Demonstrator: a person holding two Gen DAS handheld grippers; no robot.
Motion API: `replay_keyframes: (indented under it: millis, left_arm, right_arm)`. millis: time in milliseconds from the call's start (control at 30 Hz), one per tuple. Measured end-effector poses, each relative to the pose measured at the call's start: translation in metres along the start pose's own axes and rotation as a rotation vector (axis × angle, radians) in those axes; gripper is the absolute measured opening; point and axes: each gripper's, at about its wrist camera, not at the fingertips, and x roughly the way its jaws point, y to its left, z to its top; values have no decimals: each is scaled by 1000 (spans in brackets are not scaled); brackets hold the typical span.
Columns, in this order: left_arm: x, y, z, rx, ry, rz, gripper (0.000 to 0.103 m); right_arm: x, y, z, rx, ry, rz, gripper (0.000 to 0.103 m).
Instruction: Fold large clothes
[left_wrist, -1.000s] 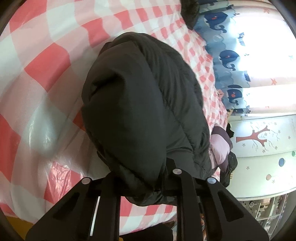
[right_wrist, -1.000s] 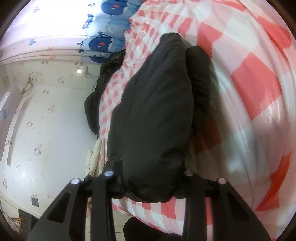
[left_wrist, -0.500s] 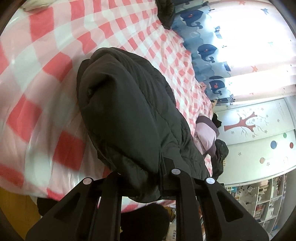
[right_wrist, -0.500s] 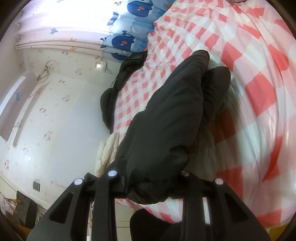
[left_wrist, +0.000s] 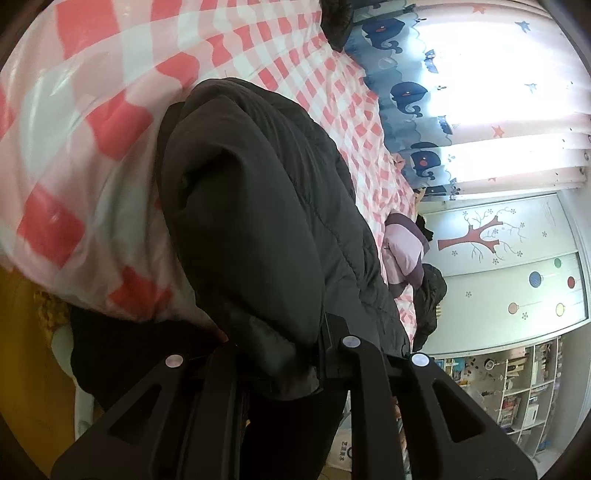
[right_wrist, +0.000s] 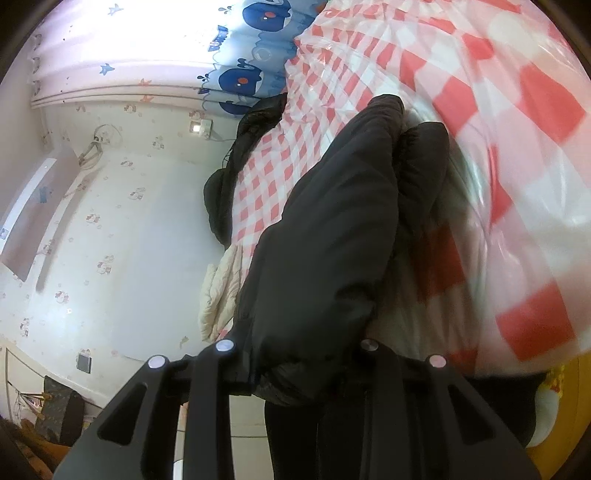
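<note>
A dark grey padded jacket (left_wrist: 258, 221) lies lengthwise on the red-and-white checked bed cover (left_wrist: 92, 110). Its near hem hangs past the bed's front edge. My left gripper (left_wrist: 284, 354) is shut on that hem, with thick fabric bunched between the fingers. The right wrist view shows the same jacket (right_wrist: 332, 240) from its other side. My right gripper (right_wrist: 295, 365) is shut on the near hem there too. The fingertips are buried in fabric in both views.
A pink and purple garment (left_wrist: 402, 251) and a dark garment (left_wrist: 428, 299) lie at the bed's far right. Another dark jacket (right_wrist: 236, 173) and a cream quilted one (right_wrist: 218, 295) hang off the left side. Whale-print curtains (left_wrist: 406, 92) are behind. My dark-trousered legs (right_wrist: 295, 435) stand below.
Both grippers have pulled back and lifted with the jacket's hem. The bed's front edge, the floor and my legs have come into view below.
</note>
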Motion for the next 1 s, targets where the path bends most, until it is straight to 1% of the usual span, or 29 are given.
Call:
replay_keyframes:
  millis: [233, 433, 567, 600, 667, 700, 733, 767, 800, 833, 867, 900, 933, 967, 1000]
  left_arm:
    - [-15, 15, -26, -15, -7, -7, 13]
    - [-19, 30, -42, -17, 10, 17, 13]
    - [-18, 41, -46, -25, 31, 44, 18]
    - [-20, 45, -48, -27, 39, 51, 21]
    - [-27, 50, -51, -35, 42, 54, 24]
    - [-34, 54, -54, -39, 42, 57, 26]
    - [-40, 56, -57, -38, 41, 64, 28]
    - [-48, 58, -59, -39, 34, 75, 31]
    - [-58, 59, -60, -41, 18, 98, 33]
    - [-73, 57, -61, -25, -19, 162, 33]
    - [-85, 50, -58, 13, -62, 234, 33]
    - [-95, 38, -56, 64, -110, 310, 33]
    - [-106, 21, -50, 114, -161, 356, 33]
    - [-112, 1, -42, 154, -201, 358, 33]
    - [-113, -22, -34, 209, -236, 349, 36]
  right_arm:
    - [-12, -3, -19, 7, 3, 9, 30]
    - [-21, -16, -31, 33, 5, 18, 30]
    - [-18, -29, -36, 58, 29, 7, 30]
    - [-17, -34, -37, 66, 33, -7, 32]
    - [-18, -44, -38, 87, 39, -28, 42]
    - [-20, -48, -39, 101, 37, -34, 44]
    - [-25, -52, -39, 112, 20, -40, 49]
    - [-32, -54, -38, 123, 2, -45, 52]
    - [-37, -56, -38, 130, -13, -51, 53]
    - [-46, -56, -37, 130, -43, -83, 56]
    - [-58, -49, -33, 99, -96, -167, 61]
    - [-64, -41, -29, 63, -127, -220, 62]
    - [-69, -27, -23, 2, -164, -275, 62]
    - [-70, -3, -11, -87, -205, -325, 64]
    - [-66, 17, -2, -160, -224, -350, 66]
